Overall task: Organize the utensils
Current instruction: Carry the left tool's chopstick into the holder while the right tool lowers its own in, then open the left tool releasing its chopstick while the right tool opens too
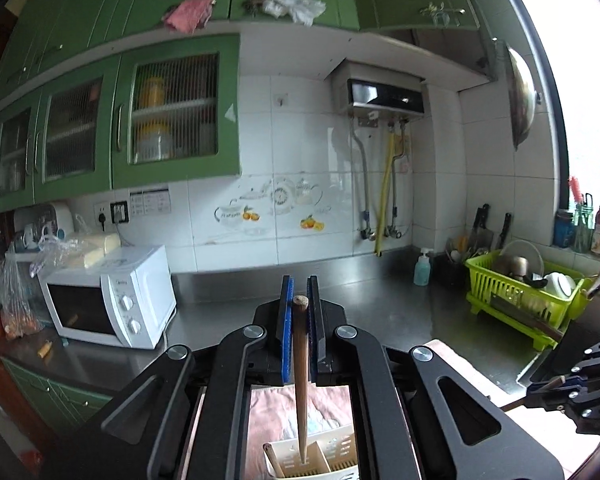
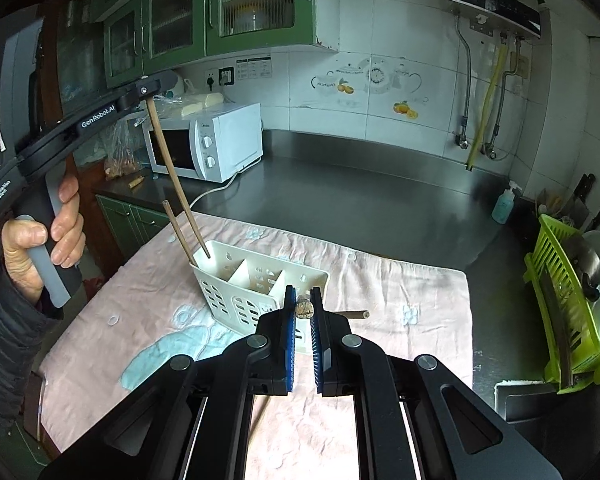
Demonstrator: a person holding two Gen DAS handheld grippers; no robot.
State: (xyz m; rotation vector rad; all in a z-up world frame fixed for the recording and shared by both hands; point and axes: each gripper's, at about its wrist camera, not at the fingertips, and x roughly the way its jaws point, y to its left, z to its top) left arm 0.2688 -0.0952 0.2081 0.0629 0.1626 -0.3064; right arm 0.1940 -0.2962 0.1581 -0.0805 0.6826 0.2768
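Note:
My left gripper (image 1: pixel 300 300) is shut on a wooden chopstick (image 1: pixel 301 380) and holds it upright, its lower tip inside the white utensil holder (image 1: pixel 332 460). A second chopstick (image 1: pixel 274 462) leans in the holder's left compartment. In the right wrist view the left gripper (image 2: pixel 146 90) holds its chopstick (image 2: pixel 176 184) over the holder (image 2: pixel 260 280), beside the leaning one (image 2: pixel 178 232). My right gripper (image 2: pixel 303 304) is shut on another chopstick, whose butt end (image 2: pixel 305 307) shows between the pads. A further chopstick (image 2: pixel 356 314) lies on the pink towel (image 2: pixel 400 292).
A white microwave (image 2: pixel 212 140) stands at the back left on the steel counter (image 2: pixel 360 184). A green dish rack (image 2: pixel 568 304) with dishes sits at the right, with a soap bottle (image 2: pixel 504 204) and knives behind it. Green cabinets hang above.

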